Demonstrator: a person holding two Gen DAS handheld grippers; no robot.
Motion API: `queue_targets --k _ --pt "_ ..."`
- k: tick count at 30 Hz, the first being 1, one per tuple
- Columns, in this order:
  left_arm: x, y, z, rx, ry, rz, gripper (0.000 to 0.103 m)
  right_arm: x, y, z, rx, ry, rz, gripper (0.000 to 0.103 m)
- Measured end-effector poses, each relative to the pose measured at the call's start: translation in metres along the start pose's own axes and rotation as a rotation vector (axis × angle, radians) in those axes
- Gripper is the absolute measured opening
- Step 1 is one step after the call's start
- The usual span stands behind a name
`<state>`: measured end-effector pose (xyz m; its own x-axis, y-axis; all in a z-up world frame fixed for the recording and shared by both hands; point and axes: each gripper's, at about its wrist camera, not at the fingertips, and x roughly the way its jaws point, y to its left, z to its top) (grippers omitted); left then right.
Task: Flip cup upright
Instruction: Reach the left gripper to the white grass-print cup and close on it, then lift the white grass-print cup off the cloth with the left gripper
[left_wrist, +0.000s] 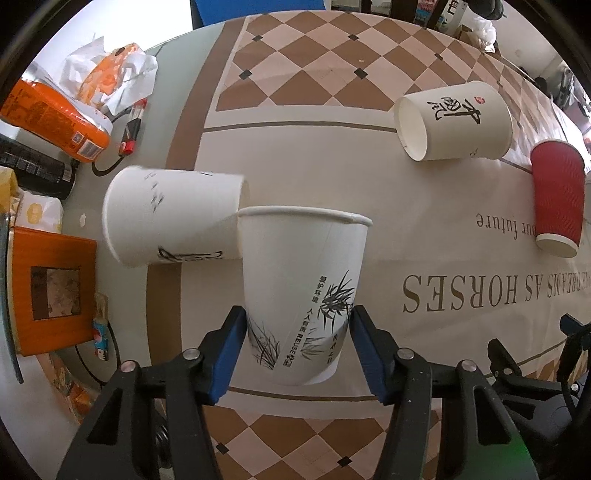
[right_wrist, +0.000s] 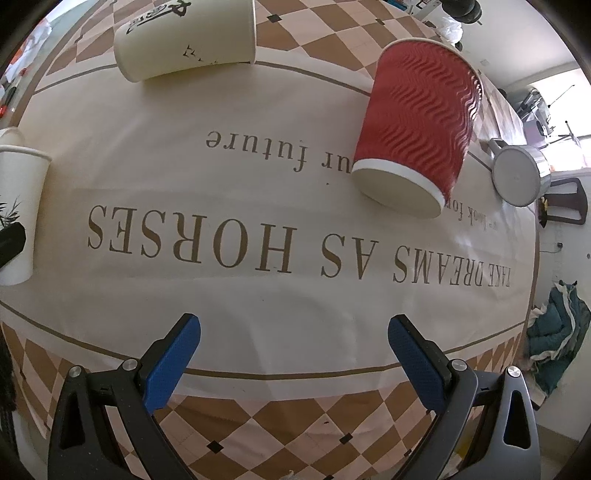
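Note:
My left gripper is shut on a white paper cup with bamboo print, held upright with its rim on top, just over the tablecloth. The same cup shows at the left edge of the right wrist view. Another white cup lies on its side behind it. A white cup with calligraphy lies on its side at the back, also visible in the right wrist view. A red ripple cup lies on its side. My right gripper is open and empty over the cloth.
The tablecloth has brown lettering and a checkered border. Orange packages, an orange box and wrappers crowd the left edge. A grey round lid lies beside the red cup. The right gripper shows at the left wrist view's lower right.

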<state>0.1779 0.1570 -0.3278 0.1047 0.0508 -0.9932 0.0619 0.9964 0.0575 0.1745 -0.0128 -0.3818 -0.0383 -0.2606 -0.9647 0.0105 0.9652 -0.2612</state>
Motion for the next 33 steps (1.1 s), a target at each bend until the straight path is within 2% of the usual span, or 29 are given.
queue_targets --k 9,14,23,28,33 --pt "-0.034 -0.016 -0.024 -0.026 -0.044 0.0 0.054 -0.008 -0.02 -0.011 0.01 -0.028 0.004 0.103" --pt "-0.056 -0.035 -0.04 -0.042 -0.053 -0.007 0.054 -0.009 -0.046 -0.025 0.022 -0.041 0.011 0.103" --pt "-0.072 -0.107 -0.076 -0.083 -0.021 -0.061 0.054 0.0 -0.124 -0.057 0.074 -0.039 0.007 0.103" --pt "-0.06 -0.15 -0.091 -0.112 0.025 -0.119 0.054 0.016 -0.171 -0.071 0.104 -0.032 -0.001 0.103" --pt "-0.047 -0.193 -0.099 -0.119 0.058 -0.146 0.054 0.035 -0.208 -0.08 0.132 -0.014 -0.008 0.103"
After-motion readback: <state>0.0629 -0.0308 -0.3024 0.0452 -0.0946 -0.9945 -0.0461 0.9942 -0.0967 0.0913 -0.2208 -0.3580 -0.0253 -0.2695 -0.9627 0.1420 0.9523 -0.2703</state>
